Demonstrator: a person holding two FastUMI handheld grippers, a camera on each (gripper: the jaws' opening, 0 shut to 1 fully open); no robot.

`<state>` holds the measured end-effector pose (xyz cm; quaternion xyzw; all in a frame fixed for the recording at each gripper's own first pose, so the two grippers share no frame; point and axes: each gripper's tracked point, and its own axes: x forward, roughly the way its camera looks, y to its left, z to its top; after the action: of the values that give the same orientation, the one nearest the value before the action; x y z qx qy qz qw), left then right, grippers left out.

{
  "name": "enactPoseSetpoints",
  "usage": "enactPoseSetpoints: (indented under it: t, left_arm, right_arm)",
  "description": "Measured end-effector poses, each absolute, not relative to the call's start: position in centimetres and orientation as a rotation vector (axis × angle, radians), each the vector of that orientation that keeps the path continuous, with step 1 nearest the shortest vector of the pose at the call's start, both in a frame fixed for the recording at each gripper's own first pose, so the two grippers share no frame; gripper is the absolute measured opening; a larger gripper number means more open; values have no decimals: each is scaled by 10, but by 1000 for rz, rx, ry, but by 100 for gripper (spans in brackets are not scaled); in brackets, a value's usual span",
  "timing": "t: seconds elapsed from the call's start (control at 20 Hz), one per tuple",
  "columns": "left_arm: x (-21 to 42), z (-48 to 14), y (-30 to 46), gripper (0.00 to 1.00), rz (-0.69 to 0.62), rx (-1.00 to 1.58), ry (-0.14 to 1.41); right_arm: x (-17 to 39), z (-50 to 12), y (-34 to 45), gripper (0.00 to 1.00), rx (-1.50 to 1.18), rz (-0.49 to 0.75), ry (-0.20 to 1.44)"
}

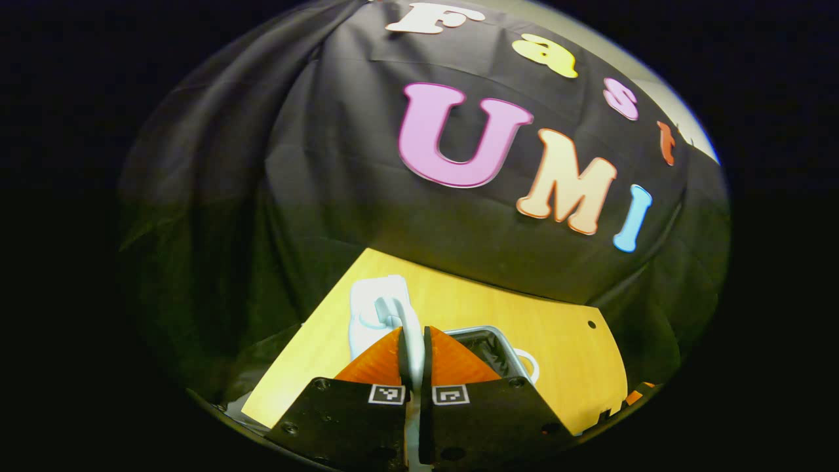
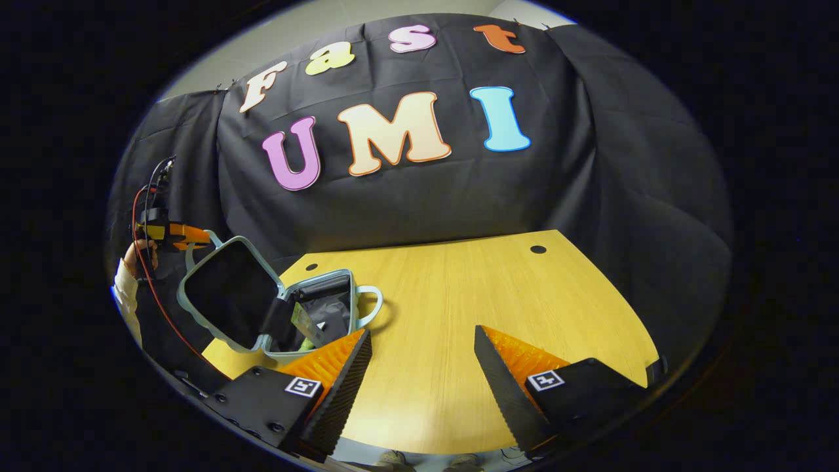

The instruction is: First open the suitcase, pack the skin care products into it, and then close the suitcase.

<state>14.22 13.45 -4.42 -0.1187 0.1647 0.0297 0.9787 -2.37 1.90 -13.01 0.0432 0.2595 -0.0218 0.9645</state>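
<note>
The small pale-blue suitcase point(image 2: 354, 288) lies open at the table's left end, its lid point(image 2: 229, 295) tilted up and back. Inside the base I see dark lining and packed skin care products point(image 2: 303, 321), one with a green part. My left gripper point(image 2: 187, 234) is at the lid's top edge, shut on the lid's pale handle point(image 1: 401, 314). In the left gripper view that handle runs between the orange fingers point(image 1: 380, 360), with the base's rim point(image 1: 488, 331) below. My right gripper point(image 2: 423, 357) is open over bare table, just right of the suitcase.
The wooden table point(image 2: 472, 295) stretches to the right, with cable holes at its far edge point(image 2: 538, 250). A hand and pale sleeve point(image 2: 128, 275) hold the left gripper, with red and black cables trailing down. Black cloth walls close the booth behind.
</note>
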Motion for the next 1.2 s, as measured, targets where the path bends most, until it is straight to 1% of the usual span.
enactPoseSetpoints:
  t: [0.15,0.3,0.45,0.7,0.85,0.95,1.0,1.05,1.2]
  left_arm:
    - [159,-39,78,1,-24,-218,329]
    - [178,-47,47,1,-45,-163,343]
    - [191,-53,4,1,-103,-184,359]
    - [207,-86,-59,2,-187,-171,421]
    - [211,-121,-106,2,-254,-148,497]
    - [208,-151,-130,9,-292,-123,573]
    - [203,-164,-132,13,-286,-92,603]
    - [200,-175,-138,24,-291,-56,620]
    - [187,-172,-140,80,-274,51,578]
  right_arm:
    - [-29,-128,0,98,90,-68,523]
    - [-37,-126,-14,98,95,-91,520]
    - [-46,-126,-27,98,99,-115,524]
    - [-56,-127,-38,98,99,-133,532]
    - [-67,-127,-36,98,119,-127,528]
    - [-68,-129,-30,98,127,-113,527]
    - [-68,-128,-26,98,125,-106,524]
    - [-67,-128,-23,98,120,-99,520]
    - [-58,-121,-17,98,127,-77,500]
